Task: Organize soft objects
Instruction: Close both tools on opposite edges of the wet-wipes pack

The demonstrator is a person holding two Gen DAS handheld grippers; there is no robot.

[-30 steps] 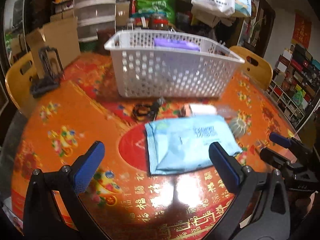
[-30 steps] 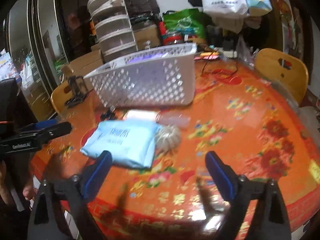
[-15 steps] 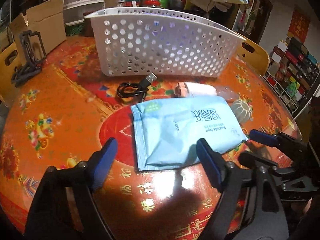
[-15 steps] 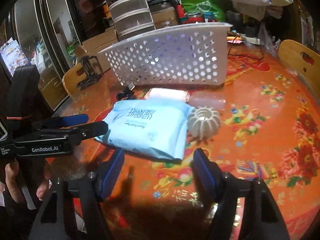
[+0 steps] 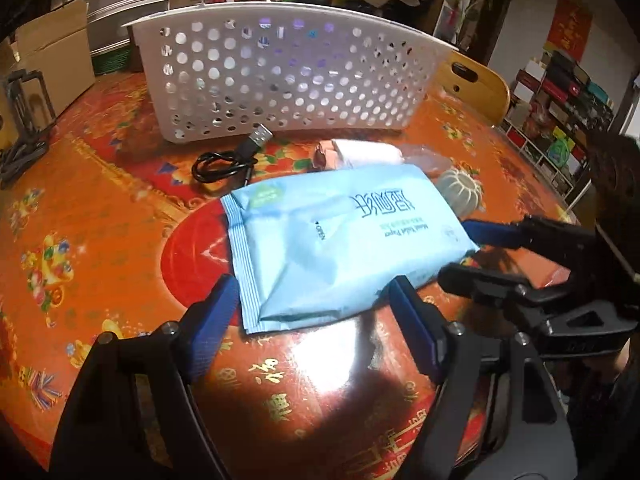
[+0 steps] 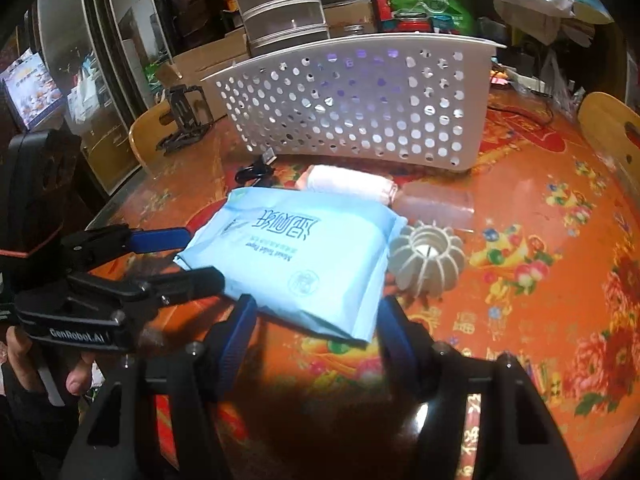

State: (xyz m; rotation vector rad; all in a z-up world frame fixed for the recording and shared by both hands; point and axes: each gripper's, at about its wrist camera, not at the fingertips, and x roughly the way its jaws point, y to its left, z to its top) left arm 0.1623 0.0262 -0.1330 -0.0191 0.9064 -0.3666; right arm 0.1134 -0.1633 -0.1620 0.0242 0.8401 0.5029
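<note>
A light blue soft pack of tissues point(image 5: 336, 248) lies flat on the orange table, also in the right wrist view point(image 6: 296, 256). My left gripper point(image 5: 316, 320) is open, its fingers on either side of the pack's near edge. My right gripper point(image 6: 316, 332) is open, straddling the pack's other end; it shows in the left wrist view point(image 5: 476, 252) at the pack's right corner. A white perforated basket point(image 5: 288, 80) stands behind, with something purple inside. A white-pink roll point(image 6: 348, 184) lies behind the pack.
A black USB cable point(image 5: 228, 164) lies in front of the basket. A grey ribbed round object point(image 6: 428, 260) sits beside the pack. A clear plastic piece point(image 6: 436, 204) lies near it. Wooden chairs point(image 6: 612, 140) and clutter ring the table.
Both grippers moved forward and down to the blue pack, and their jaws narrowed somewhat. The pack has not moved.
</note>
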